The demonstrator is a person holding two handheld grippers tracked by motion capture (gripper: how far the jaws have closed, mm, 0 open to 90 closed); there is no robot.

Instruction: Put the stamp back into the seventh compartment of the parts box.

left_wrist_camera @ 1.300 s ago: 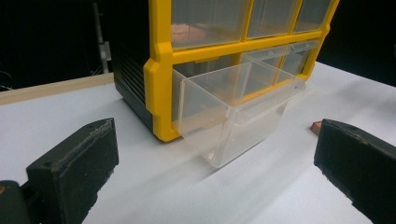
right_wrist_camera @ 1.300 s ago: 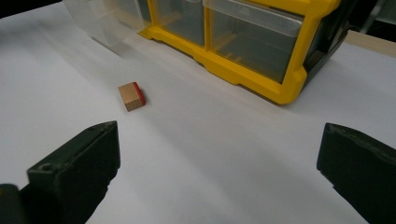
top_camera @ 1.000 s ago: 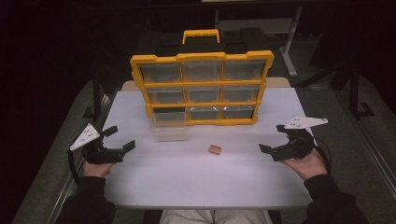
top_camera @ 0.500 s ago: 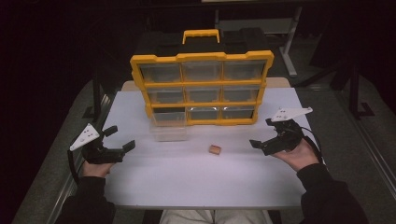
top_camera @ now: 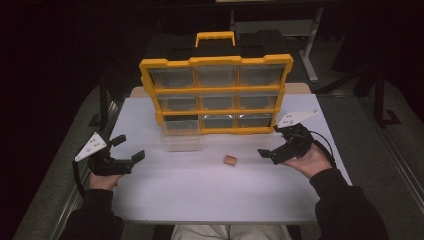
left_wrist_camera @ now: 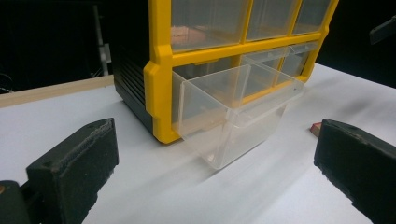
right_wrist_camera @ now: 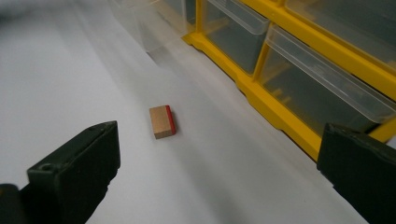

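The small wooden block (top_camera: 230,160) lies on the white worktop (top_camera: 200,195), near the yellow drawer cabinet (top_camera: 216,95) and right of its pulled-out clear drawer (top_camera: 181,141). The right gripper (top_camera: 272,145) hovers just right of the block, fingers spread wide. The left gripper (top_camera: 131,149), fingers likewise released, rests at the worktop's left edge
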